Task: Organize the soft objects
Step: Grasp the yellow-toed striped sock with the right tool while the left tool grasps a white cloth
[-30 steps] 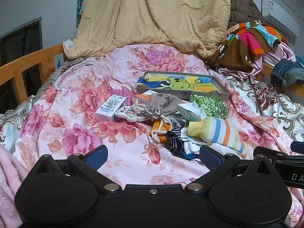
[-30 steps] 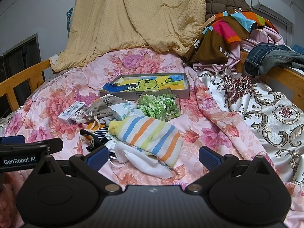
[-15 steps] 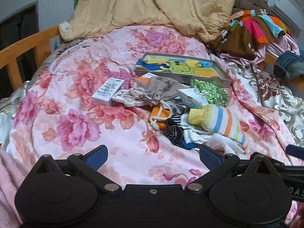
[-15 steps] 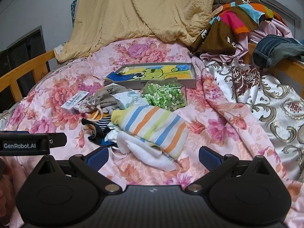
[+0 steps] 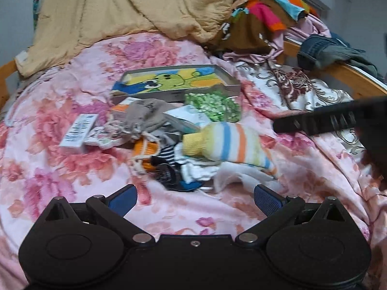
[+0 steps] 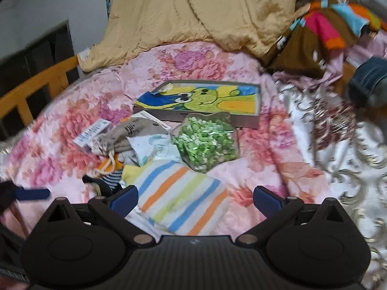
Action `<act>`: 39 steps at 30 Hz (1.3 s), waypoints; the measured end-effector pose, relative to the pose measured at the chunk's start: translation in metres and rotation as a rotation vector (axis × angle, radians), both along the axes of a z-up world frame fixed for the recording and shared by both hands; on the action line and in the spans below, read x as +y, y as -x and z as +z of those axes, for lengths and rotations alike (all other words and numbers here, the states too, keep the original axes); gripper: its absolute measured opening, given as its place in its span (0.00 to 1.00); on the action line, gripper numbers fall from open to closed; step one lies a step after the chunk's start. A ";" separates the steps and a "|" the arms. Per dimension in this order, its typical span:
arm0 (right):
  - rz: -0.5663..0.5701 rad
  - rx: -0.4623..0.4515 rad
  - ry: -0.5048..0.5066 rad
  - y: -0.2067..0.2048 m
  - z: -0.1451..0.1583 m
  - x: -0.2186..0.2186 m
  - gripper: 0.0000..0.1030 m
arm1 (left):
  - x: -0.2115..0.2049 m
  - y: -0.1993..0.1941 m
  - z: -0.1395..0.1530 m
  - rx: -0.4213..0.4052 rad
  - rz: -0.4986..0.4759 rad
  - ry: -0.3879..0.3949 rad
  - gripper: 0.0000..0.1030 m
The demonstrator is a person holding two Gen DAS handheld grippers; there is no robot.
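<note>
Mid-bed on the pink floral bedspread (image 5: 72, 169), one striped sock (image 6: 179, 200) (blue/orange/green bands, yellow cuff) tops a small heap of soft items: a white cloth (image 5: 232, 178) under it, a black-and-white striped sock (image 5: 167, 154) and an orange knit piece (image 5: 145, 148) on its left, one grey drawstring pouch (image 5: 145, 116) just behind. Right gripper (image 6: 194, 198): fingers spread wide, holding nothing, sock's near end lies between the two blue pads (image 6: 124, 199); contact not resolvable. Left gripper (image 5: 193, 199): also spread wide and empty, low over bare bedspread at the near side of the heap, apart from it. Behind the heap: one bag of green pieces (image 6: 205, 145), touching one flat picture box (image 6: 200, 101) with a green cartoon figure; one white carton (image 5: 78, 133) to the left, one pale printed packet (image 6: 154, 148) between pouch and green bag. Far edge: one tan blanket (image 6: 193, 12) piled up, one multicolour garment (image 5: 263, 21) and denim (image 5: 321, 50) toward the right edge. View differences: left wrist shows the white cloth and the right tool's dark body (image 5: 333, 118) coming in from the right; right wrist shows the wooden bed rail (image 6: 36, 91) at the left edge and the left tool's blue pad tip (image 6: 32, 194), blurred. Both frames motion-blurred.
</note>
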State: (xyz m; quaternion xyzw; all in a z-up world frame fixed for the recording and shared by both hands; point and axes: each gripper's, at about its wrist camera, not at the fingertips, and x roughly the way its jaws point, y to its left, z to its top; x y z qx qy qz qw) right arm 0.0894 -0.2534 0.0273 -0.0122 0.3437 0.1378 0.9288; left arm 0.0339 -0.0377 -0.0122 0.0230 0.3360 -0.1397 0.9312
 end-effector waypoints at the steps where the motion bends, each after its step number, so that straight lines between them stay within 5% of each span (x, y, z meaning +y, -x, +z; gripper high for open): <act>1: 0.017 0.008 0.004 -0.005 -0.001 -0.001 1.00 | -0.002 -0.002 -0.002 0.006 -0.006 0.010 0.99; 11: 0.252 0.058 -0.036 -0.055 -0.014 -0.003 1.00 | -0.026 -0.023 -0.016 0.023 -0.070 0.098 0.99; 20: 0.357 0.084 -0.085 -0.077 -0.047 0.002 1.00 | -0.066 -0.040 -0.040 -0.020 -0.134 0.013 0.99; 25: 0.380 0.103 -0.130 -0.083 -0.059 -0.002 1.00 | -0.067 -0.046 -0.047 0.018 -0.173 0.032 0.92; 39: 0.324 0.165 -0.154 -0.082 -0.072 -0.009 0.79 | -0.054 -0.060 -0.062 0.117 -0.114 0.145 0.40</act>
